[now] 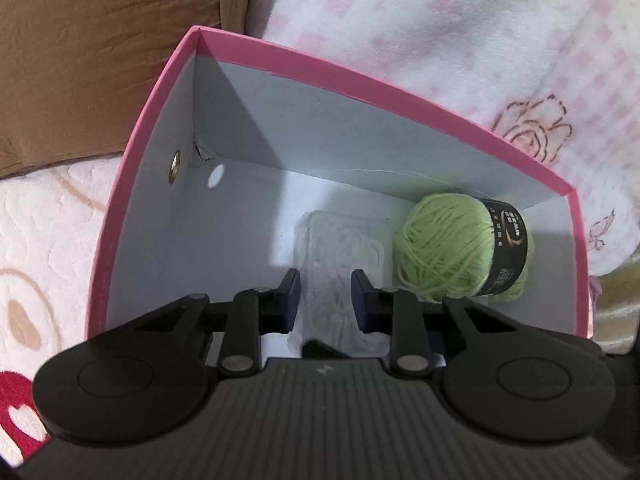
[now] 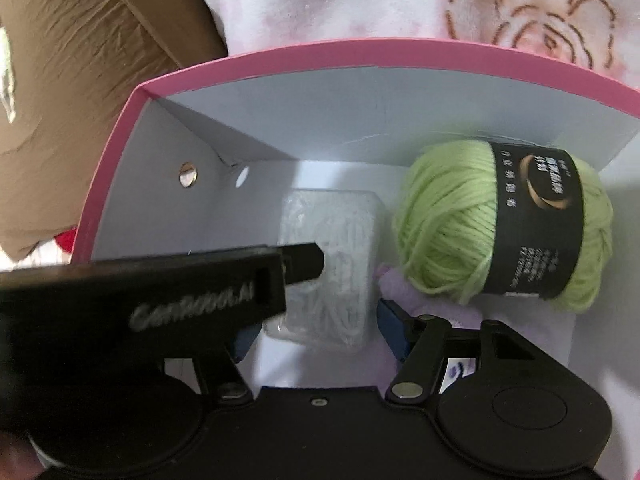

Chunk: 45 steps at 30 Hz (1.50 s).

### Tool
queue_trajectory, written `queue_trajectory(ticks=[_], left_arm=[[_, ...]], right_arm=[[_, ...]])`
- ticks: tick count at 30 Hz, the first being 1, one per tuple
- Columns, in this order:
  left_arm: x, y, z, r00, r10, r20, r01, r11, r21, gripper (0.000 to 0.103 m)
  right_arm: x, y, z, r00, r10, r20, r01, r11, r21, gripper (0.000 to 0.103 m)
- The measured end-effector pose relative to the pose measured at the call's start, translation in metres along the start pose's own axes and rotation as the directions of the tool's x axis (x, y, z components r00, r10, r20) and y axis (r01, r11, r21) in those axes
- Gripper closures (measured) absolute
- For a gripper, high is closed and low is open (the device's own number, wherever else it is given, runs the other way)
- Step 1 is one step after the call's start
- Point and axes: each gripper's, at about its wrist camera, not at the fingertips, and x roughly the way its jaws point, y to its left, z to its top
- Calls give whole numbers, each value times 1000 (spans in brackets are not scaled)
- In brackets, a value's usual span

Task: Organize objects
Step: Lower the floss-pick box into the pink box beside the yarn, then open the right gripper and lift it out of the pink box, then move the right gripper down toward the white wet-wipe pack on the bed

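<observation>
A pink-rimmed box [image 1: 360,76] with a white inside holds a green yarn ball [image 1: 460,248] with a black label and a clear plastic case of white clips [image 1: 340,240]. My left gripper [image 1: 325,300] hangs over the case with its jaws apart around it, not pressing it. In the right wrist view the same box [image 2: 360,56] shows the yarn [image 2: 500,232] at right and the case [image 2: 332,264] at middle. My right gripper [image 2: 316,324] is open around the case; the left gripper's finger [image 2: 200,280] crosses in front. A lilac object [image 2: 400,284] lies by the yarn.
The box sits on a pink and white fleece blanket [image 1: 440,32] with a rose print. A brown cushion [image 1: 80,52] lies at the upper left. A red and white patterned cloth [image 1: 20,400] is at the lower left.
</observation>
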Motion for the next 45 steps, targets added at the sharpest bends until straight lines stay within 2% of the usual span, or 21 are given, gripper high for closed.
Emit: queue_trajectory(ticks=[2,4,8,10,12,15,20,23,29,32,37,42,45], left_arm=[[1,1,0,1000,-7,4,7,1000,-12,78],[1,2,0,1000,-17,11,17,1000,-22,78],[2,3,1,1000,-25,18,26,999,-40,78],[3,4,1,999,-42,14,43,997,-56,78],[3,4,1,999,-45,18,46,997,-65,78],[-1,4,-2,999,-39,35,41,998,-52,78],[-24,-8,-14,998,2,60,-6,999,53,75],[-41,-13,-15,998,-19,64,14,997,78,73],[-88,-30,-16,995,-34,93,21,989,144,68],[-109,-35,-26,994,-43,104,25,986,166,66],[-146,-47,-45,992,-54,111,29,977,212,63],[-172,-60,-64,994,-51,94,26,968,251,62],[-184,-64,-74,995,-59,79,37,965,260,59]], right_arm=[[-4,1,-4,1000,-16,0,16,999,-28,37],[-7,3,-6,1000,-19,5,19,999,-48,51],[-10,7,-6,998,-40,41,42,997,-61,54],[-15,3,-5,996,-61,70,65,996,-55,61],[-18,3,-4,992,-86,95,93,993,-67,62],[-21,1,-4,992,-87,94,94,993,-72,62],[-43,7,-22,986,-86,143,109,981,-159,61],[-61,7,-33,980,-100,170,134,970,-204,59],[-102,2,-51,972,-93,216,140,967,-215,55],[-128,1,-60,968,-85,238,139,965,-224,52],[-147,14,-83,958,-88,272,156,959,-238,48],[-174,19,-101,952,-85,295,162,956,-246,44],[-190,21,-113,948,-84,306,164,955,-248,38]])
